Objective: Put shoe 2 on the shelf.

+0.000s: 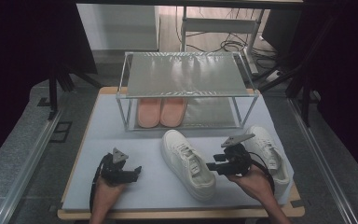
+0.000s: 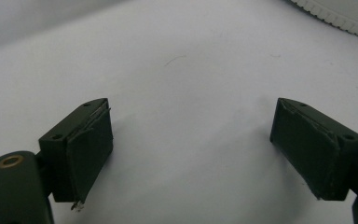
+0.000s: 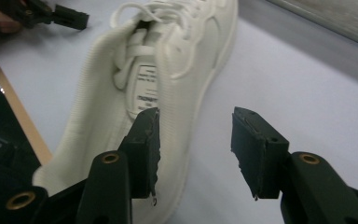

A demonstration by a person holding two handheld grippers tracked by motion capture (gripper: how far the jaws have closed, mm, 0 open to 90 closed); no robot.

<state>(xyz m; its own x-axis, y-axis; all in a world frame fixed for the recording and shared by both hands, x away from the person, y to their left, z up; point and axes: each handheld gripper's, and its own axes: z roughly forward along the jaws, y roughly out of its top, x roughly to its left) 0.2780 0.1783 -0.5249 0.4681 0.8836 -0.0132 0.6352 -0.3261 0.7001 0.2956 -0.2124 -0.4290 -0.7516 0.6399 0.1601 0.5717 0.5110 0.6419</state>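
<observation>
On the white mat covering the table (image 1: 121, 140), two white sneakers lie in front of a two-tier shoe rack (image 1: 186, 88). The near sneaker (image 1: 187, 163) rests on its sole at mid-mat, its long axis running diagonally: toe toward the rack and slightly left, heel toward the person and slightly right. The second sneaker (image 1: 268, 149) lies at the right edge of the mat, behind the right hand.

The right gripper (image 1: 213, 165) is just beside the heel end of the near sneaker, on its right flank, and points left at it. In the right gripper view its fingers (image 3: 144, 149) stand partly spread with nothing between them; the sneaker's side wall and heel collar lie just ahead and to the left of the left finger, apart from the pads. The right gripper is judged clearly the nearer of the two to this shoe.

The left gripper (image 1: 137, 171) is held low over bare mat, left of the near sneaker and well apart from it. Its fingers (image 2: 91, 149) are spread wide and empty; a ribbed sole edge shows at the upper right corner of the left gripper view.

A pair of pink slippers (image 1: 161, 112) occupies the left part of the rack's lower shelf; the top shelf carries nothing.

Writing: a label on the inside of the near sneaker's tongue (image 3: 147, 88) bears dark print, too blurred to read. No brand mark can be made out.
</observation>
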